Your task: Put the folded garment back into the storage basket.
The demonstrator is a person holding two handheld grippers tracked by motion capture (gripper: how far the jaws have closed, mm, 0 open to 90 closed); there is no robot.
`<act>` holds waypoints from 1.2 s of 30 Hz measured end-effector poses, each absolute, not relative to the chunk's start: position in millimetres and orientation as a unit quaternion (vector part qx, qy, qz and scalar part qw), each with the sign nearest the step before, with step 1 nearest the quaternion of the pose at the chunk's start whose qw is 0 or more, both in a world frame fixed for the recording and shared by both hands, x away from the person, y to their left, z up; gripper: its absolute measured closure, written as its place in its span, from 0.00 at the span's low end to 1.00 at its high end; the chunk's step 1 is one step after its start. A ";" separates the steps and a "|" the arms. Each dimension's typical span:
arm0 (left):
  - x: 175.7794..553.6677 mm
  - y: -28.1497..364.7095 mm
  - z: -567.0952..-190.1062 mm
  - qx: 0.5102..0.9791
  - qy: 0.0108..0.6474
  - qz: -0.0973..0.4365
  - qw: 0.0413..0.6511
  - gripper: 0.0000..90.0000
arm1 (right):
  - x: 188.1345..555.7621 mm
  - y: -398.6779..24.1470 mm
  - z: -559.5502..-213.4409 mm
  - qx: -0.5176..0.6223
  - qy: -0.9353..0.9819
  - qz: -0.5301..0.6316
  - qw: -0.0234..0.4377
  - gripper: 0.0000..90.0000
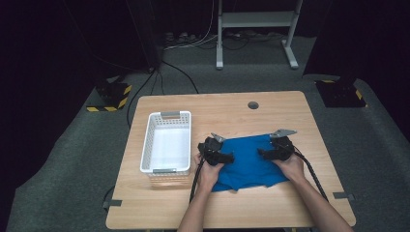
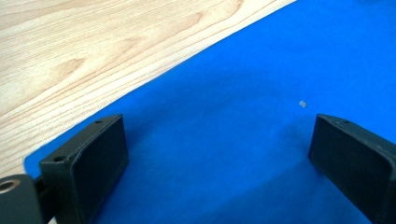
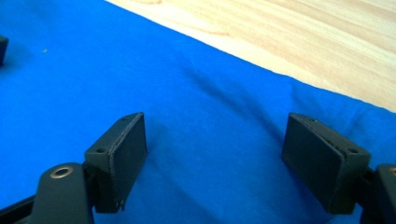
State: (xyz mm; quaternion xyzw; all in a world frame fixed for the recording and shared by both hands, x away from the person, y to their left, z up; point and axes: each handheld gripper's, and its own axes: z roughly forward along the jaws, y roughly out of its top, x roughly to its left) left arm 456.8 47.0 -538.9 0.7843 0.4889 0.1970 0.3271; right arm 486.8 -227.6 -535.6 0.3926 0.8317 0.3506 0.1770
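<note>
A blue cloth [image 1: 247, 164] lies flat on the wooden table [image 1: 270, 208], right of centre. My left gripper [image 1: 227, 157] rests over the cloth's left part, its jaws spread wide above the blue fabric [image 2: 224, 140] with nothing pinched between them. My right gripper [image 1: 263, 153] sits over the right part, jaws also wide apart over the fabric [image 3: 215, 140], which shows a soft crease near the far edge. Neither pair of pads presses on the cloth. The two grippers face each other across the middle of the cloth.
A white slotted plastic basket [image 1: 167, 142] stands empty at the table's left, close to my left gripper. A round cable hole [image 1: 253, 105] sits near the far edge. Bare wood [image 2: 93, 46] runs beyond the cloth. Black-and-yellow floor stands [image 1: 111, 96] flank the table.
</note>
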 end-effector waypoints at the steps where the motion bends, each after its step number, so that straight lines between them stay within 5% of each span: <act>1: 453.5 47.7 -539.3 0.785 0.485 0.197 0.330 0.06 | 484.3 -228.8 -535.5 0.392 0.832 0.350 0.177 0.24; 9: 441.8 44.4 -533.7 0.794 0.475 0.191 0.327 0.06 | 459.1 -226.0 -531.8 0.385 0.833 0.347 0.195 0.26; 23: 460.7 38.1 -536.9 0.784 0.498 0.196 0.314 0.04 | 483.5 -199.2 -537.0 0.385 0.833 0.361 0.168 0.22; 30: 459.8 52.5 -532.1 0.771 0.523 0.197 0.305 0.06 | 492.3 -227.3 -534.7 0.429 0.814 0.342 0.191 0.23; 36: 461.0 31.7 -525.7 0.783 0.495 0.201 0.319 0.06 | 482.0 -210.0 -526.1 0.393 0.820 0.365 0.202 0.24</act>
